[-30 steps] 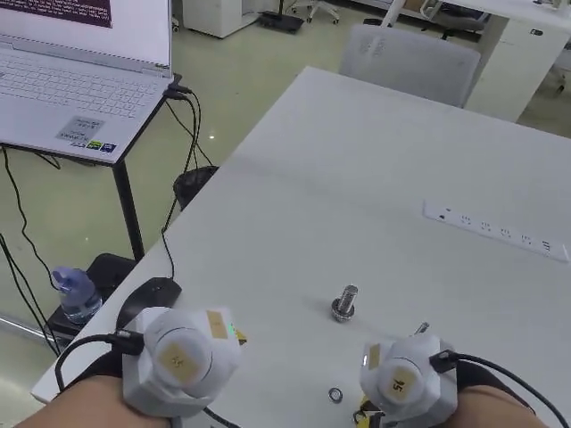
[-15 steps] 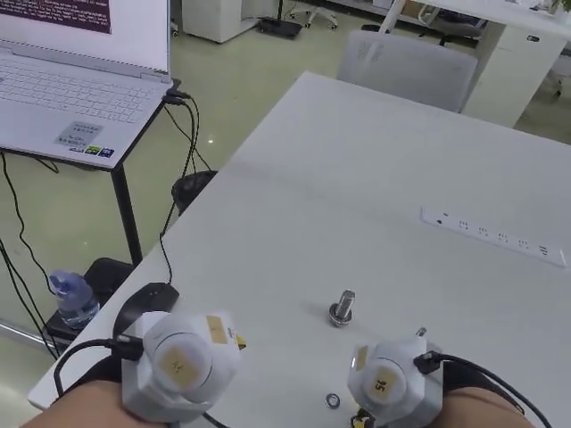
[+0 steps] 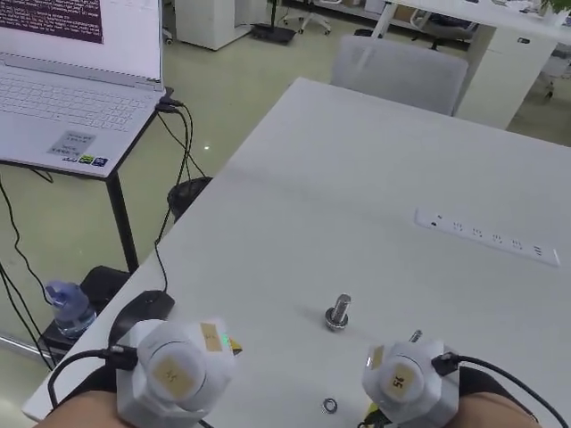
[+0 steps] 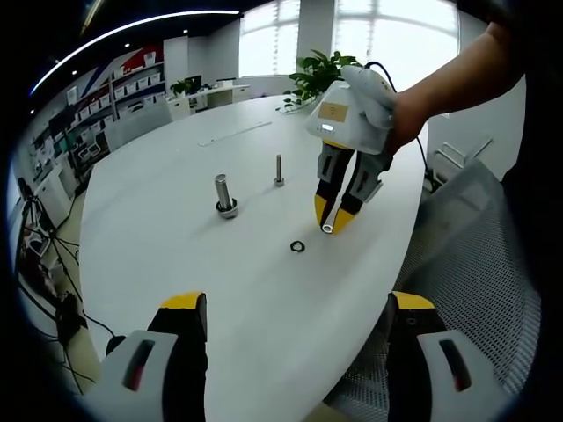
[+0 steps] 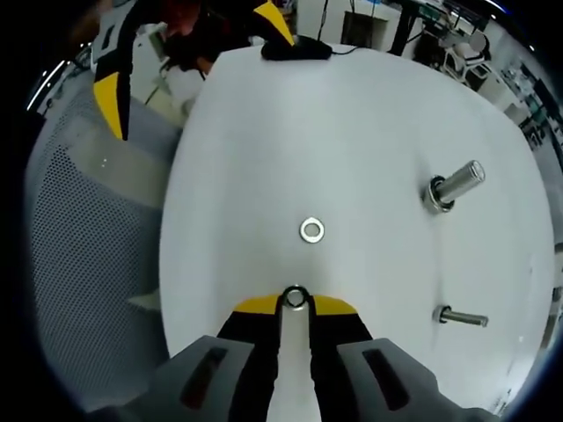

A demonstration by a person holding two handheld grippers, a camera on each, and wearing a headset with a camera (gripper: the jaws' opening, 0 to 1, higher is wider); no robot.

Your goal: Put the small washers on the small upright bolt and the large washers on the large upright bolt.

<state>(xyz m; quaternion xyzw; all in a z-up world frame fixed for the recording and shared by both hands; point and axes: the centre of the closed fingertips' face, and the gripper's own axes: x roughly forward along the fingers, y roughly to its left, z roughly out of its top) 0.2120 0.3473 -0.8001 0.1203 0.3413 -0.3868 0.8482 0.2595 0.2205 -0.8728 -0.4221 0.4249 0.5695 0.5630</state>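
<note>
Right gripper [image 5: 296, 303]: jaws pinched on the held washer [image 5: 296, 297], gripped by its rim at the very tips. The ring sits face-on to the gripper's own camera, so its hole seems to run along the jaws, pointing down at the table [image 3: 357, 178]. Can't tell if it's small or large. It looks close in size to the loose washer [image 5: 311, 230], which lies flat on the table just ahead of the tips.

Left gripper [image 4: 296, 306]: jaws spread wide, nothing in them. It sits at the near-left edge of the table, well apart from both bolts.

Key geometry:
- Both bolts stand upright, long axis vertical.
- Small bolt [image 3: 416, 336] is just on the far side of the right gripper.
- Large bolt [image 3: 337, 312] stands farther off, to the far left of that gripper, with a seated washer [image 5: 433, 195] around its base.
- Right gripper is nearer to both bolts.

Judgement: next move needs the washer above a bolt top, hole centred over the shank and axis kept vertical before release. For the small bolt that's a short push to the far side; for the large bolt, far-left. Any tilt would likely snag the ring on the threads.
</note>
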